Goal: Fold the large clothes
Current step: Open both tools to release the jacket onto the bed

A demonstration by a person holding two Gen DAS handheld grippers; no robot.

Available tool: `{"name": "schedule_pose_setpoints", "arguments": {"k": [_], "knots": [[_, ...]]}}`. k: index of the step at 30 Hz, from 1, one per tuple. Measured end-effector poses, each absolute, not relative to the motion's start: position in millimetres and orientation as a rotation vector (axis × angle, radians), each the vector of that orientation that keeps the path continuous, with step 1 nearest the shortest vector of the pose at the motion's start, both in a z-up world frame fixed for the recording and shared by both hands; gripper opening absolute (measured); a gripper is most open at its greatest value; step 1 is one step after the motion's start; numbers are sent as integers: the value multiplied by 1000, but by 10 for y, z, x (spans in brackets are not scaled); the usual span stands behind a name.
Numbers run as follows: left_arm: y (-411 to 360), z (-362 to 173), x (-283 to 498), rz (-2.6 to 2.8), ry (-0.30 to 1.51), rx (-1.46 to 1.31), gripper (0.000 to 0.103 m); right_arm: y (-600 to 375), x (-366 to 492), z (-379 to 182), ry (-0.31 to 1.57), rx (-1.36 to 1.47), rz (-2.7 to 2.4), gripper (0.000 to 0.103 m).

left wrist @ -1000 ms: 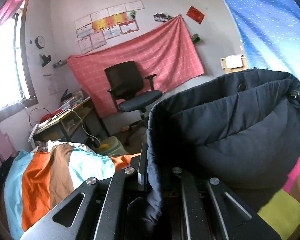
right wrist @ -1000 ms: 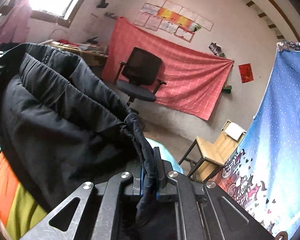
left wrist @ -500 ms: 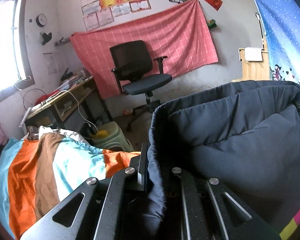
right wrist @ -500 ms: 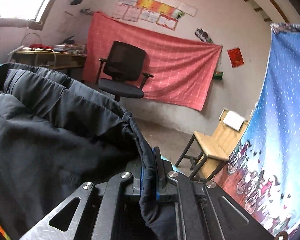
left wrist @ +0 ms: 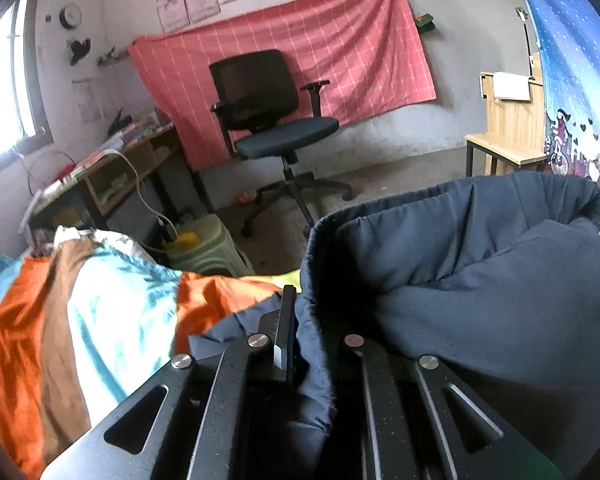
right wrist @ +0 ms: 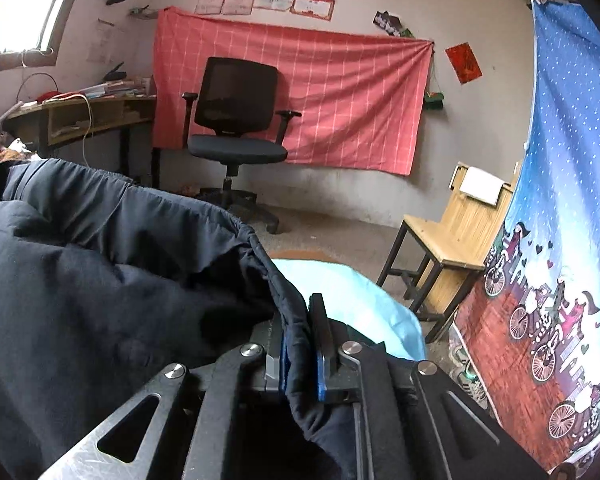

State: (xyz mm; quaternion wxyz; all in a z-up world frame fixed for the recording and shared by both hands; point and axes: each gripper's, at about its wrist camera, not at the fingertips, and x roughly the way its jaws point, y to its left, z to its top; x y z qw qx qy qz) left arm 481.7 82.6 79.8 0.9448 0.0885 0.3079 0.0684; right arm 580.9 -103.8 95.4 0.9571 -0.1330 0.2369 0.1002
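A large dark navy padded jacket (left wrist: 480, 280) hangs stretched between my two grippers above the bed. My left gripper (left wrist: 300, 320) is shut on one edge of the jacket; the cloth runs down between its fingers and hides the right finger. My right gripper (right wrist: 302, 328) is shut on the other edge of the jacket (right wrist: 100, 272), with the hem pinched between the blue pads (right wrist: 320, 364). The jacket sags in a curved fold between them.
A bed with a striped orange, brown and turquoise cover (left wrist: 80, 320) lies below. A black office chair (left wrist: 268, 120) stands before a red cloth on the far wall. A desk (left wrist: 112, 168), a green stool (left wrist: 204, 248), a wooden chair (right wrist: 452, 236) and a blue curtain (right wrist: 560, 160) surround the bed.
Both grippers have come down and tilted forward with the jacket; more floor and bed show now. The jacket sags lower in view. Both grips are unchanged.
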Motion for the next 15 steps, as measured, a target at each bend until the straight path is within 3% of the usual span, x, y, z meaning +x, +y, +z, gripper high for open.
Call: {"name": "schedule_pose_setpoints", "arguments": {"k": [1, 2, 3, 5, 6, 7, 8, 10, 15], "knots": [[856, 783, 4829, 125, 637, 164, 8, -1044, 5824, 957, 487, -268, 202, 17], [877, 786, 4842, 110, 639, 146, 9, -1064, 5821, 959, 486, -261, 201, 32], [916, 792, 4837, 95, 639, 120, 10, -1084, 5806, 972, 477, -254, 204, 55], [989, 829, 4805, 59, 635, 62, 14, -1114, 5765, 1001, 454, -231, 218, 73], [1029, 861, 4777, 43, 631, 39, 17, -1126, 5741, 1019, 441, -222, 223, 73], [1070, 906, 4736, 45, 620, 26, 30, -1135, 5733, 1042, 439, -216, 231, 73], [1083, 960, 4692, 46, 604, 15, 52, -1148, 5720, 1062, 444, -211, 241, 74], [1140, 1100, 4486, 57, 520, -24, 80, -1159, 5687, 1092, 446, -205, 255, 78], [1124, 1278, 4085, 38, 445, -46, 84, -1245, 5457, 1172, 427, -182, 321, 96]]}}
